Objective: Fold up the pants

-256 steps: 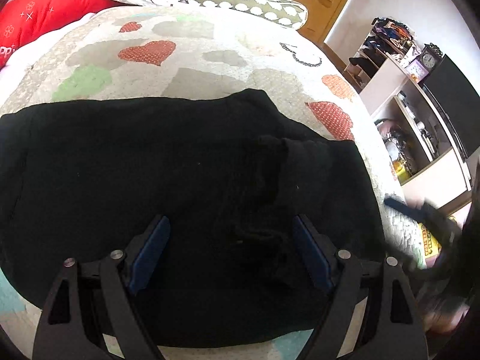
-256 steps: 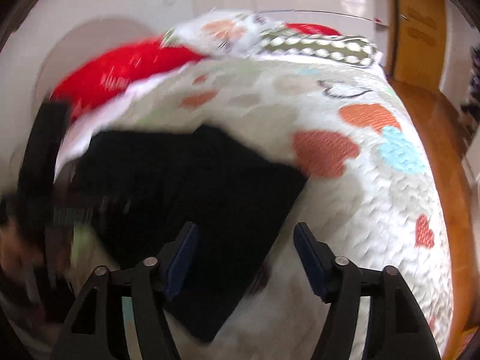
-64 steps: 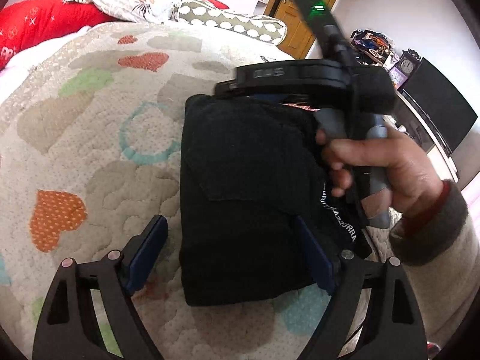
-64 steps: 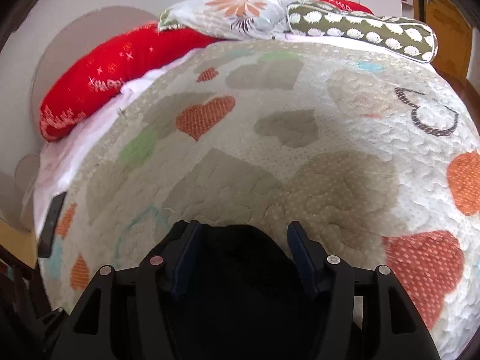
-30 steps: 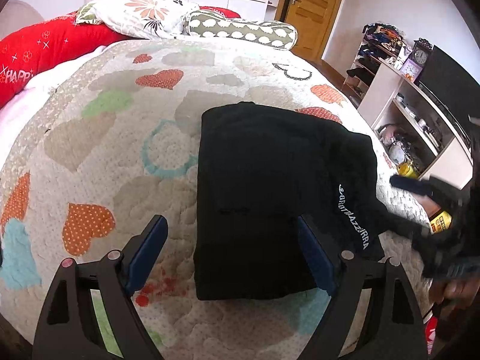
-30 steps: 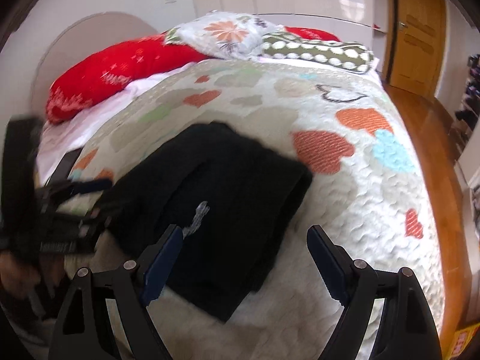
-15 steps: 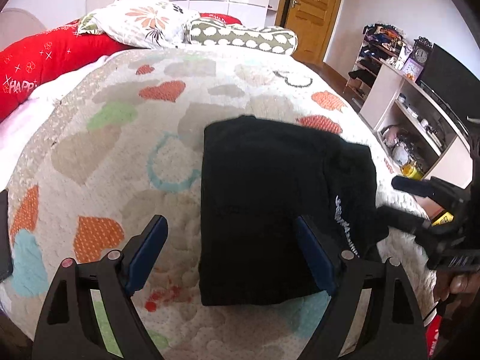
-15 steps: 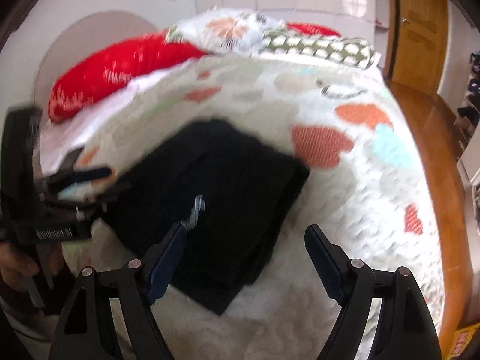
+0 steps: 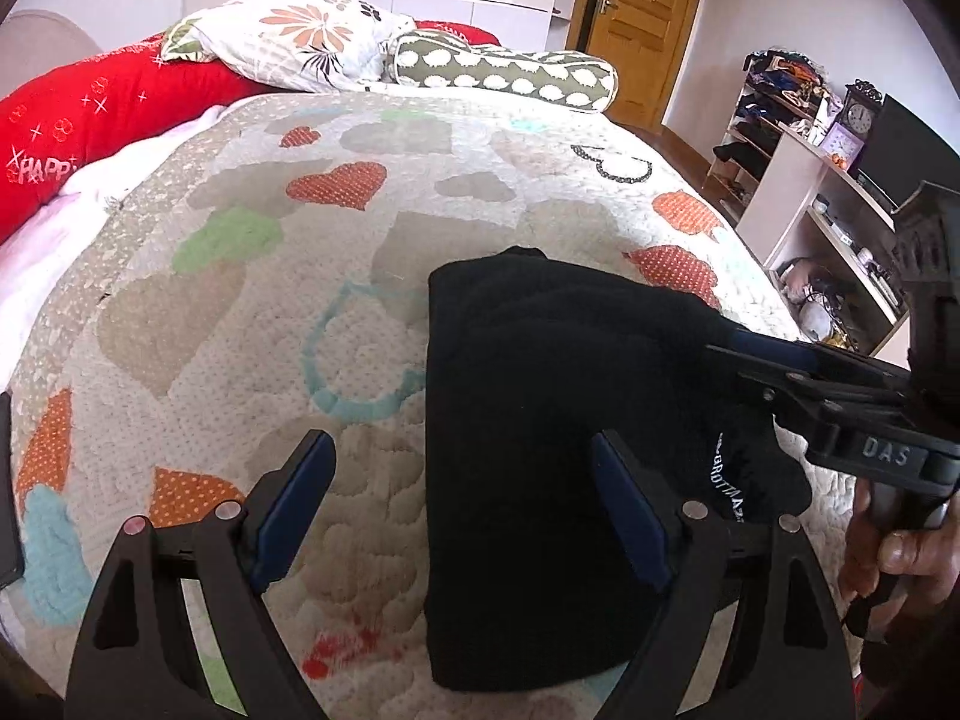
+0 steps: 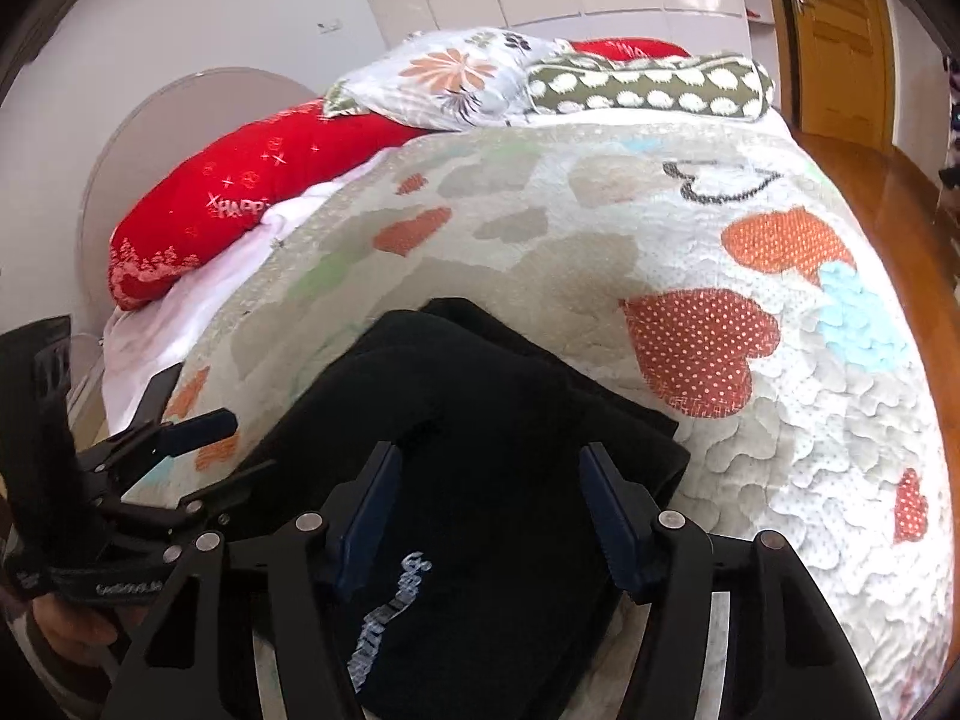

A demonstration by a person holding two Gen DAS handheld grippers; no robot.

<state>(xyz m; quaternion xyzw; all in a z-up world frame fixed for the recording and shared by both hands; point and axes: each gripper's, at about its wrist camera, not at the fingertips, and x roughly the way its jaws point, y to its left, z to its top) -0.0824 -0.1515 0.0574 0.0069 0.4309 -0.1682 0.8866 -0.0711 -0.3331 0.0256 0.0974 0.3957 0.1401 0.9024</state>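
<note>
The black pants (image 9: pixel 540 408) lie folded into a thick rectangle on the heart-patterned quilt (image 9: pixel 252 276); white lettering shows on their right edge. They also show in the right wrist view (image 10: pixel 480 456). My left gripper (image 9: pixel 462 498) is open and empty, hovering over the pants' left edge. My right gripper (image 10: pixel 486 510) is open and sits low over the pants' lettered end. In the left wrist view the right gripper (image 9: pixel 750 354) reaches in from the right, its fingers over the pants' right side.
A red bolster (image 9: pixel 90 114), a floral pillow (image 9: pixel 300 42) and a spotted bolster (image 9: pixel 498 69) lie at the head of the bed. Shelves with clutter and a clock (image 9: pixel 828 138) stand right of the bed. A wooden door (image 9: pixel 648 18) is behind. A dark flat object (image 9: pixel 6 480) lies at the bed's left edge.
My right gripper has moved in from beside the bed and lowered over the pants' lettered end. My left gripper has stayed nearly still. The pants have not moved.
</note>
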